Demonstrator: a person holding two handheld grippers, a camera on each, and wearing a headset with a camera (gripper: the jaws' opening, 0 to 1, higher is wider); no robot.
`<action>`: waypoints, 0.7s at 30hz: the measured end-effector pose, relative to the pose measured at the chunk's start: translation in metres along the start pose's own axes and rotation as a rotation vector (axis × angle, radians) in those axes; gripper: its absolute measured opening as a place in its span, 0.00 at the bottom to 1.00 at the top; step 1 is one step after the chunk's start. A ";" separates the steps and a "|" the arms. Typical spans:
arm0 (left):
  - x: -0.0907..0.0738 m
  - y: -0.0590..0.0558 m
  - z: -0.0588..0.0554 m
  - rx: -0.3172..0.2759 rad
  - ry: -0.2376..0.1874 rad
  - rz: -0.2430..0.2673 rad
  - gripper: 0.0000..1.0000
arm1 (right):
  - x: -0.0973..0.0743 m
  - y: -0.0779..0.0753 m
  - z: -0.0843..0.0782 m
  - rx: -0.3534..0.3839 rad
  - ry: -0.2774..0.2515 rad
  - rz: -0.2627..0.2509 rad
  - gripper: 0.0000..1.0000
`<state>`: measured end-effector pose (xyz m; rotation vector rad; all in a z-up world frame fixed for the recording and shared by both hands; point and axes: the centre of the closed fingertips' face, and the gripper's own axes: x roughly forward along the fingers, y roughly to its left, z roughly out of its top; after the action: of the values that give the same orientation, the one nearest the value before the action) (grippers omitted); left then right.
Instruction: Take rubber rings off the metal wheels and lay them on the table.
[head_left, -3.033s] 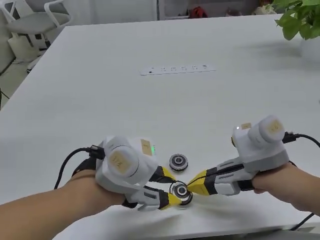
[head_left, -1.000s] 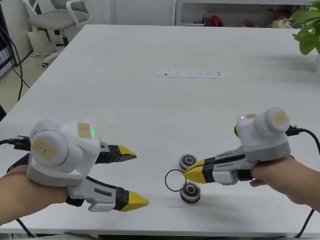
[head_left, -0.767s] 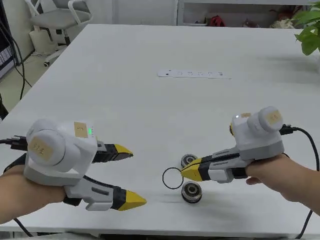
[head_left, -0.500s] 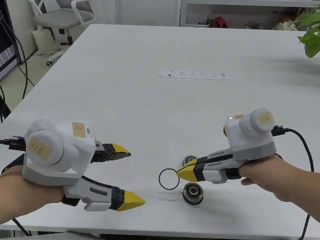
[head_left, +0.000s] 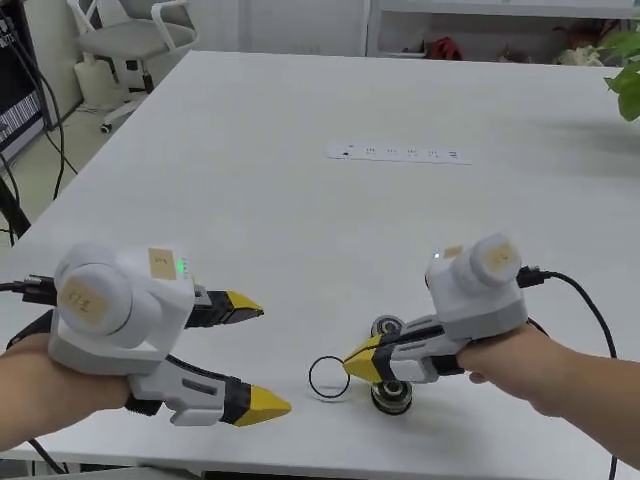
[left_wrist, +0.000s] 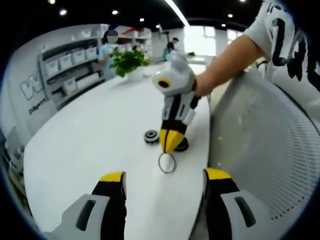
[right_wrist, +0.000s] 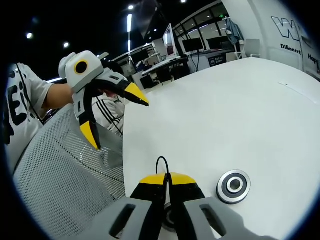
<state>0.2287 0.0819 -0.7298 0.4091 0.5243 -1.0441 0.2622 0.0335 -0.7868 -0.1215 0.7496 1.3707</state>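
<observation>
**Rubber ring held in right tongs, low over bare surface: lay-down pending**

1. Left tongs (head_left: 262, 353): nearest the person, at the near edge of the surface (head_left: 300, 210). Jaws are spread wide with nothing between them. The tips aim toward the ring but are well apart from it.
2. Rubber ring (head_left: 311, 377): a thin black hoop, pinched at one point of its rim. The rest juts straight ahead of the right tongs' tips, toward the left tongs. It sits nearly flat and low over bare surface; whether it touches cannot be told.
3. Right tongs (head_left: 350, 367): jaws closed together on the ring's rim, yellow tips angled down. This is the holding side.
4. Near wheel (head_left: 392, 398): on the surface under the right tongs' jaws, behind the tips.
5. Far wheel (head_left: 386, 326): just beyond the right tongs, near the other wheel. It has a dark outer band, probably a ring yet to come off, though this is not certain.
6. Power strip (head_left: 390, 153): well ahead of both tongs.

Assessment: the ring lies ahead of the tips, away from both wheels. Lowering slightly and parting the right tongs' jaws should lay it down. The thin hoop may cling to a jaw or roll toward the near edge.
</observation>
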 end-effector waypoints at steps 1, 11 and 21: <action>0.000 0.000 0.000 0.000 0.000 0.000 0.63 | 0.000 0.000 0.000 -0.003 0.002 -0.001 0.00; -0.001 0.002 -0.002 0.000 0.005 0.003 0.63 | 0.000 -0.001 -0.003 -0.033 0.008 -0.021 0.08; 0.001 0.006 0.003 0.012 0.008 0.006 0.63 | -0.014 0.001 0.007 -0.047 -0.029 -0.020 0.17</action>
<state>0.2349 0.0819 -0.7280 0.4257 0.5235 -1.0408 0.2639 0.0255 -0.7734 -0.1453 0.6902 1.3685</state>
